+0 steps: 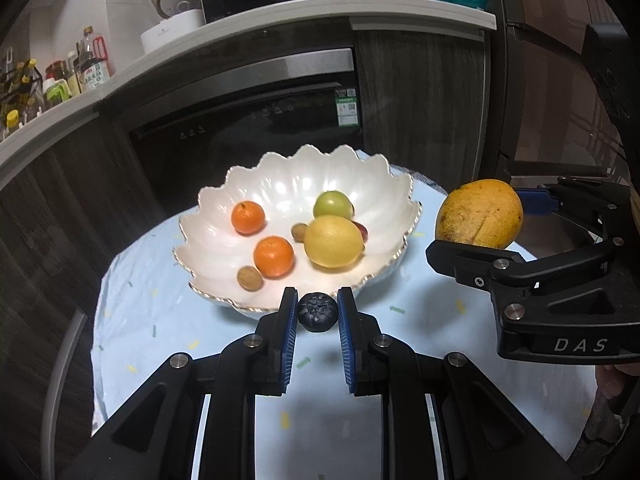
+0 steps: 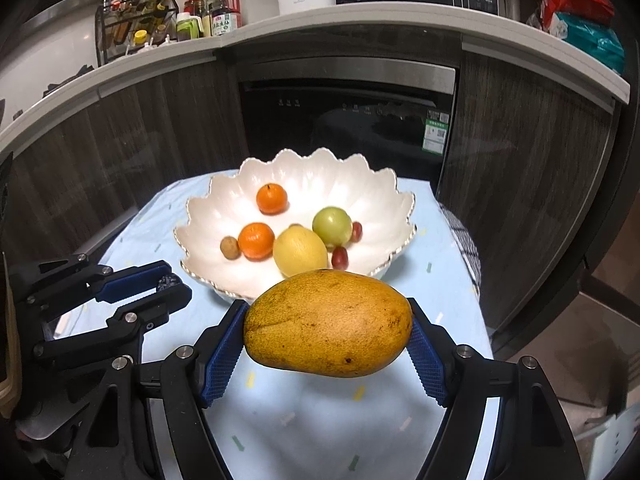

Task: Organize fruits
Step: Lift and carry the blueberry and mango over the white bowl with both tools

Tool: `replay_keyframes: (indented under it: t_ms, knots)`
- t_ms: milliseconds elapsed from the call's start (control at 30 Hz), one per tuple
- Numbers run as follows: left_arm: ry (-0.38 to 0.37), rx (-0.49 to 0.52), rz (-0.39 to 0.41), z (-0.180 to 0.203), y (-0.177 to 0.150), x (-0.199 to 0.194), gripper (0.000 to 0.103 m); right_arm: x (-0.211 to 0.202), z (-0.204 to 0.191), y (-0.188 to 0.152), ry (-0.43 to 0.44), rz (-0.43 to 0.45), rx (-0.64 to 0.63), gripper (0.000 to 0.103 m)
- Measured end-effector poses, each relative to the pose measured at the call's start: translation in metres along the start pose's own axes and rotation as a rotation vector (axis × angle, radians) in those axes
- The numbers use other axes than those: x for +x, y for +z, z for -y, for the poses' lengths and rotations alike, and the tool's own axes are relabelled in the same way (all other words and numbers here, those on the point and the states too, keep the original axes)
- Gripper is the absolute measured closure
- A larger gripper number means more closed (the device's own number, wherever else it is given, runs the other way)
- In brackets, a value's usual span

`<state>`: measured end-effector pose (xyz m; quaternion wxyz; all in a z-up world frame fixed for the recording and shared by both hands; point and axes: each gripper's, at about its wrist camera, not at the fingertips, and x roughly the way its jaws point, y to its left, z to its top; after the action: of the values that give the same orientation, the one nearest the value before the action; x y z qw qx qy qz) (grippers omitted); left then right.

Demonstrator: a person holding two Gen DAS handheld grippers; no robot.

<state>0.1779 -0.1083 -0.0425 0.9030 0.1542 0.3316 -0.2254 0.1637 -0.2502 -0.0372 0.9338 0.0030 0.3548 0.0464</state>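
Yellow speckled oval mango (image 2: pixel 328 322) fills the right gripper (image 2: pixel 326 340); the left gripper (image 1: pixel 317 312) pinches a small dark blueberry (image 1: pixel 317 312). Carry each forward over the scalloped white bowl (image 1: pixel 280 184) ahead, lowering before release (the berry likely rolls).

Bowl (image 2: pixel 208 216) glossy pearly ceramic-like, metallic rim; under bowl, tablecloth (image 2: pixel 132 236) matt wrinkled cloth; mango (image 2: pixel 328 322) speckled matt skin near bowl front.

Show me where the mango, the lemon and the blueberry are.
mango (image 2: pixel 328 322), right wrist view, middle of its skin between the right tongs.
lemon (image 1: pixel 333 241), left wrist view, centre of its rind, in the bowl.
blueberry (image 1: pixel 317 312), left wrist view, its crown end, clamped in the left tongs.
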Motion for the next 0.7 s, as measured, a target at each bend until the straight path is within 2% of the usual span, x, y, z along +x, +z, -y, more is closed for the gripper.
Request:
replay_keyframes:
  t_ms: [367,700]
  knots:
    - [0.015,-0.008,0.022,-0.011,0.02,0.003,0.082,0.0,0.0,0.022,-0.001,0.029,-0.002,0.027]
    - [0.032,-0.027,0.024,-0.03,0.041,0.028,0.082,0.022,0.009,0.046,-0.009,0.038,0.003,0.027]
